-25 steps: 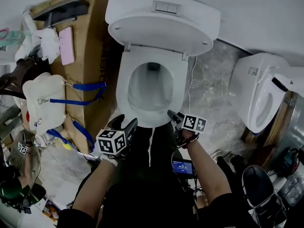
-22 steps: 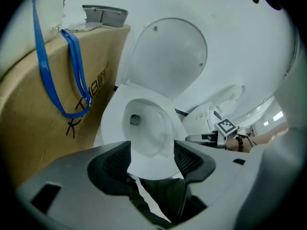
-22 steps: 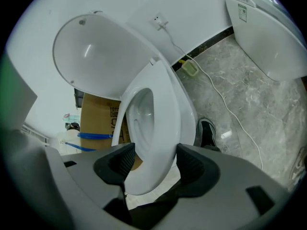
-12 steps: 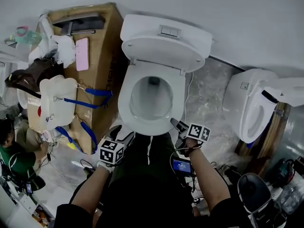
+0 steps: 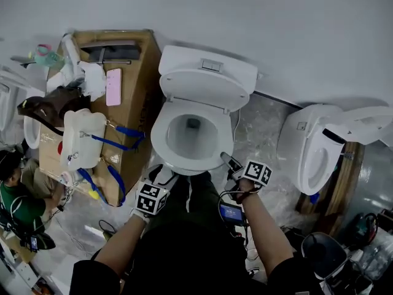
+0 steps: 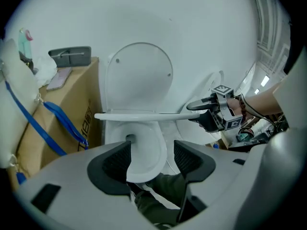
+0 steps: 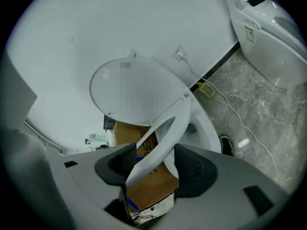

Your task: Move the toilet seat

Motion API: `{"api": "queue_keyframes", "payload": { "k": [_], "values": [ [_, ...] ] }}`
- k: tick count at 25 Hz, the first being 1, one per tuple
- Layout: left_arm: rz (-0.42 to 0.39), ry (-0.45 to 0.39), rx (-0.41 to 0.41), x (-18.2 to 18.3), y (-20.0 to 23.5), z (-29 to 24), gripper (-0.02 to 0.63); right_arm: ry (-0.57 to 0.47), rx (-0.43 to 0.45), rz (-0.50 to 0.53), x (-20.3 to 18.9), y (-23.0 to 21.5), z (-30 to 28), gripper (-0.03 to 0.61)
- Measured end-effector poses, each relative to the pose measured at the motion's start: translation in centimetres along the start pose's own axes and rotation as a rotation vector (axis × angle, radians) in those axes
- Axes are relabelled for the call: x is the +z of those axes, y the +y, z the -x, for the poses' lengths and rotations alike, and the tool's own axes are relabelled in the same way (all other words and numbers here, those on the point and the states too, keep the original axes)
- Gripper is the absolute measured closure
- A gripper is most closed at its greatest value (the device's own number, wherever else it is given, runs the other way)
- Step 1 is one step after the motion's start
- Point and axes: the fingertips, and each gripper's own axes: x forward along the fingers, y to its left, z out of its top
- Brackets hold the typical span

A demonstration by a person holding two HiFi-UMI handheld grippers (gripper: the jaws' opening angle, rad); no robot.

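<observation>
Currently: seat [image 6: 139, 115], stiff, slick, hinged plastic; right gripper [image 7: 152, 164] jaws clamp its front rim; left gripper [image 6: 151, 159] jaws apart, empty.

Bystander [image 5: 13, 192] cropped at left edge

A plain white wall [image 5: 245, 17] is being seen at 12 o'clock, grey marbled floor [image 5: 264, 128] at 3 o'clock, a cardboard box [image 5: 144, 85] at 10 o'clock.

White toilet seat [image 7: 168, 123] held in the jaws of the right tool [image 7: 152, 162], raised lid [image 7: 129, 92] behind.
</observation>
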Motion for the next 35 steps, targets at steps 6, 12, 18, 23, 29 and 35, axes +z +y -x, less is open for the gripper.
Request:
{"api": "queue_keyframes", "payload": {
  "k": [6, 12, 18, 23, 29, 35],
  "values": [
    [-0.028, -0.098, 0.051, 5.5, 0.3, 1.0, 0.330, -0.039, 0.027, 0.025, 3.0, 2.9, 0.8, 0.307],
    [0.003, -0.196, 0.073, 10.7, 0.4, 1.9, 0.330, -0.057, 0.052, -0.013, 4.8, 4.8, 1.1, 0.305],
    [-0.002, -0.251, 0.086, 14.8, 0.5, 1.8, 0.330, -0.040, 0.095, -0.031, 6.3, 6.4, 1.5, 0.305],
    [-0.013, -0.278, 0.091, 17.7, 0.8, 1.6, 0.330, -0.021, 0.207, -0.010, 6.8, 9.6, 3.6, 0.305],
    [0.000, -0.308, 0.101, 20.6, 1.3, 1.2, 0.330, -0.029, 0.255, 0.125, 7.6, 13.4, 4.6, 0.307],
    [0.002, -0.315, 0.104, 22.6, 1.7, 0.7, 0.330, -0.084, 0.185, 0.438, 8.6, 17.4, 4.5, 0.307]
  ]
}}
